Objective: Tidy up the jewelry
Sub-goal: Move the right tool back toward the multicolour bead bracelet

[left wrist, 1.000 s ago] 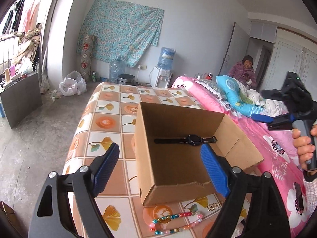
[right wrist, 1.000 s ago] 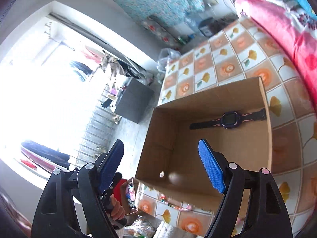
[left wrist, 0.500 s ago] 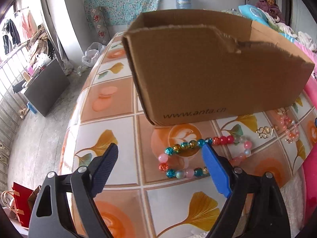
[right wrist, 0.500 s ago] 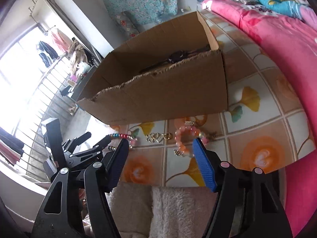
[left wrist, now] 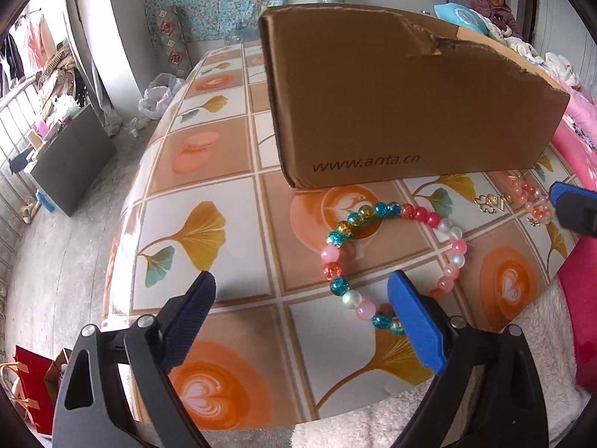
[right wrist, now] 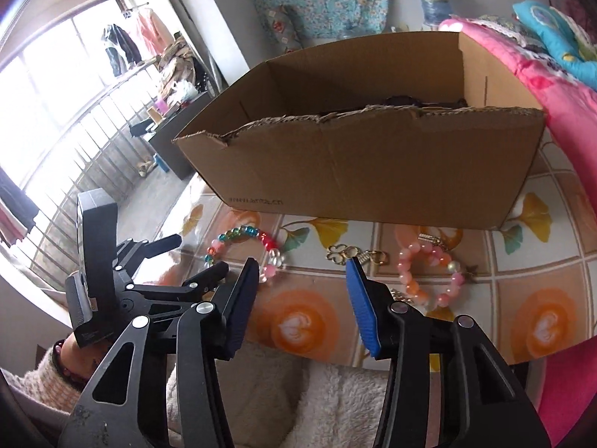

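A multicoloured bead bracelet (left wrist: 377, 257) lies on the tiled table in front of a cardboard box (left wrist: 403, 100). My left gripper (left wrist: 302, 291) is open and empty, low over the table, its right finger beside the bracelet's near edge. The bracelet also shows in the right wrist view (right wrist: 246, 248). A gold clasp charm (right wrist: 352, 255) and a pink bead bracelet (right wrist: 429, 272) lie right of it. My right gripper (right wrist: 302, 276) is open and empty, just before the gold charm. A dark watch (right wrist: 406, 102) barely shows inside the box (right wrist: 373, 156).
The table (left wrist: 209, 194) has a glossy leaf-and-coffee pattern and drops off at the left to a concrete floor. A fluffy white cloth (right wrist: 328, 403) lies at the near edge. A pink bed (right wrist: 552, 86) stands at the right.
Both grippers have dropped from above the box to table level in front of it. The left gripper has closed in on the multicoloured bracelet, the right on the gold charm.
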